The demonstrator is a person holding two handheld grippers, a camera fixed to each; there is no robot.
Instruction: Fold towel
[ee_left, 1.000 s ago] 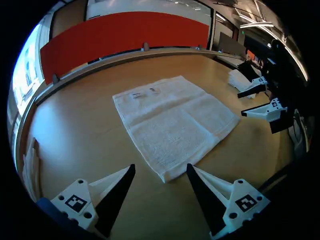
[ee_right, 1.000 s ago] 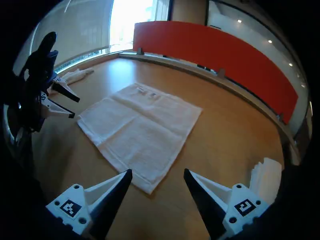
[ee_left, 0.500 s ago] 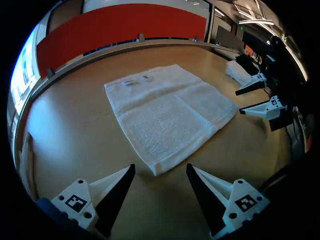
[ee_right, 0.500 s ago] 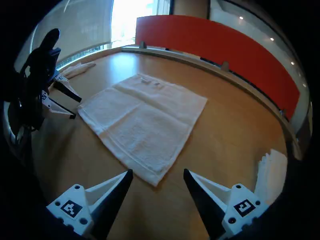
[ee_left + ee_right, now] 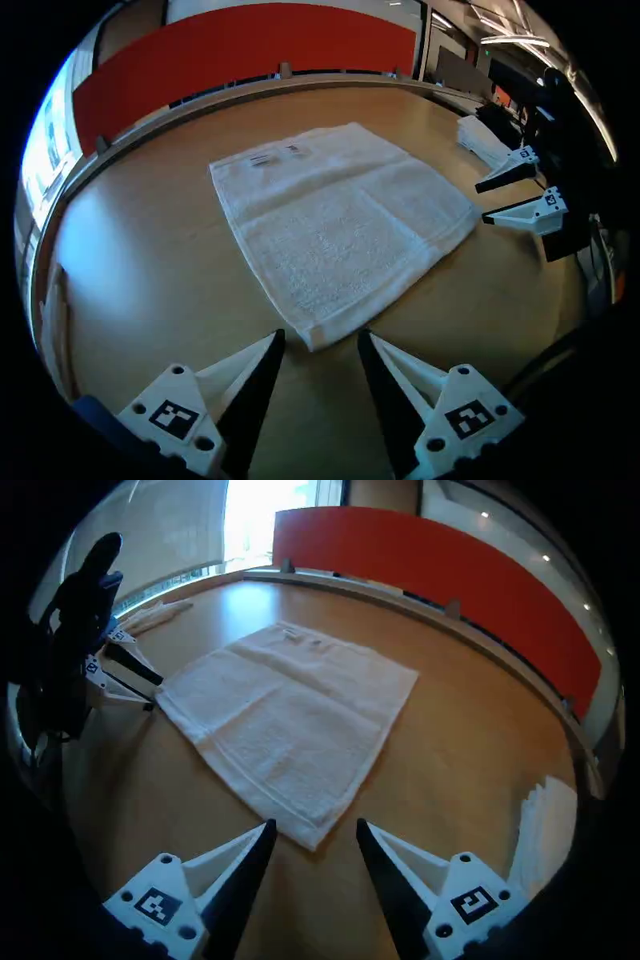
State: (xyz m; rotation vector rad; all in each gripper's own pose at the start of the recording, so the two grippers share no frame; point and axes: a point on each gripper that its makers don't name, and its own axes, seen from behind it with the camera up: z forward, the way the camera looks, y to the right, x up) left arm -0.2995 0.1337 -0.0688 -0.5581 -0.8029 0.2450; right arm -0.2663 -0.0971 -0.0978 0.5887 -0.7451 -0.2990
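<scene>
I see the towel (image 5: 344,228) spread flat on the wooden worktop (image 5: 144,264). The left gripper (image 5: 320,334) has its jaws narrowly apart, one towel corner just between the tips, unpinched. The right gripper (image 5: 316,824) frames another corner the same way, jaws narrow, holding nothing.

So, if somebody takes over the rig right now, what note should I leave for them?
Left tool: open, a corner of the towel between its fingers, not gripped.
Right tool: open, at the neighbouring corner, also not gripped.
Towel: spread flat on the wooden table, no fold made.
Done: both tools lined up on corners.
Left: probably close on both corners, lift them, carry them to the far edge.
</scene>
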